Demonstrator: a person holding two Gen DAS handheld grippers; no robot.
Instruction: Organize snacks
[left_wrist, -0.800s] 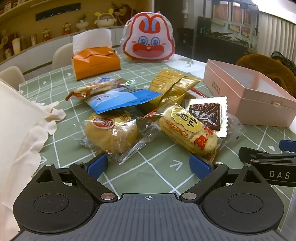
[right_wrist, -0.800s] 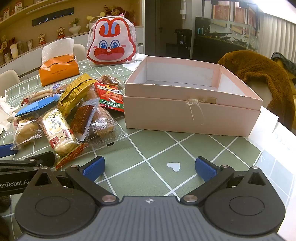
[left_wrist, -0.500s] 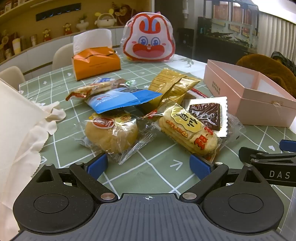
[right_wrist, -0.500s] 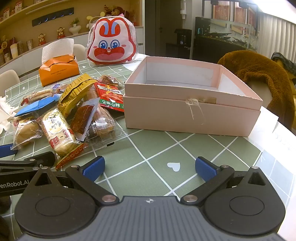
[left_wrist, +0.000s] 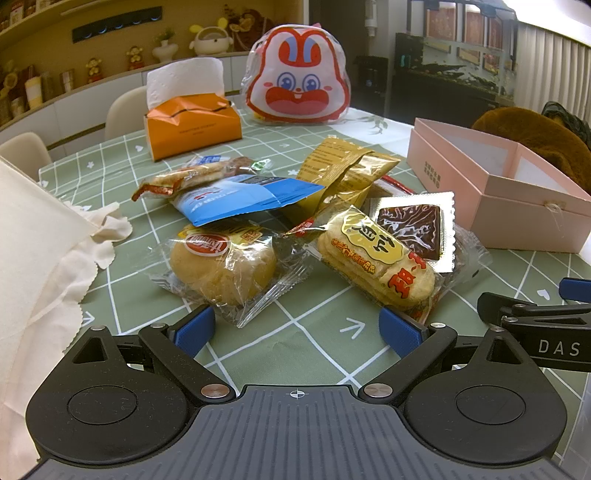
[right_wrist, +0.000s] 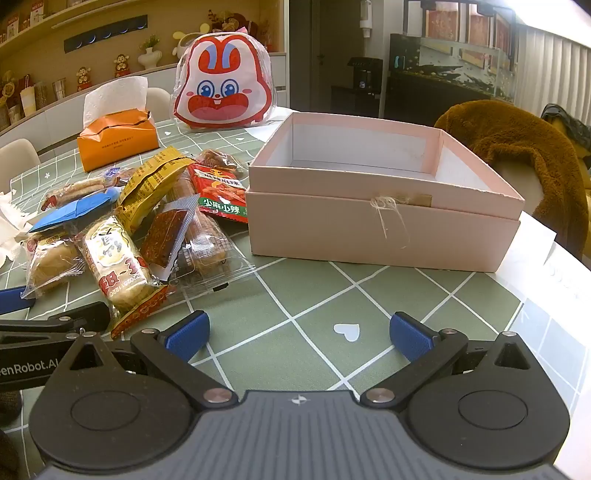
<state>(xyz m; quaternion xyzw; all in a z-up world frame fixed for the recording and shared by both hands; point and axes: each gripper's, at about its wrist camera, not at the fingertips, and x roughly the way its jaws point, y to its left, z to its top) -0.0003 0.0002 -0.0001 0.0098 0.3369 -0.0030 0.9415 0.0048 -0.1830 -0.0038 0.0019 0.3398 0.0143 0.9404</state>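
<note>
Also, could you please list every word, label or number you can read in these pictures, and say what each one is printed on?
"DAS": on the right tongs' arm, cut off at the picture's edge.
"enRobot.AI": on the left tongs' arm, its start cut off.
"小麻小辣": on the red snack packet.
"2202511220": on the rice cracker packet, a doubtful read.
Bun wrapper, pink box, orange tissue box: print too small to read.

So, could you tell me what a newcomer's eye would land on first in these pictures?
Probably the red-and-white rabbit-face bag standing at the table's far side, beside the orange tissue box. Next, the open pink box, seemingly empty, with the heap of wrapped snacks spread just left of it.
</note>
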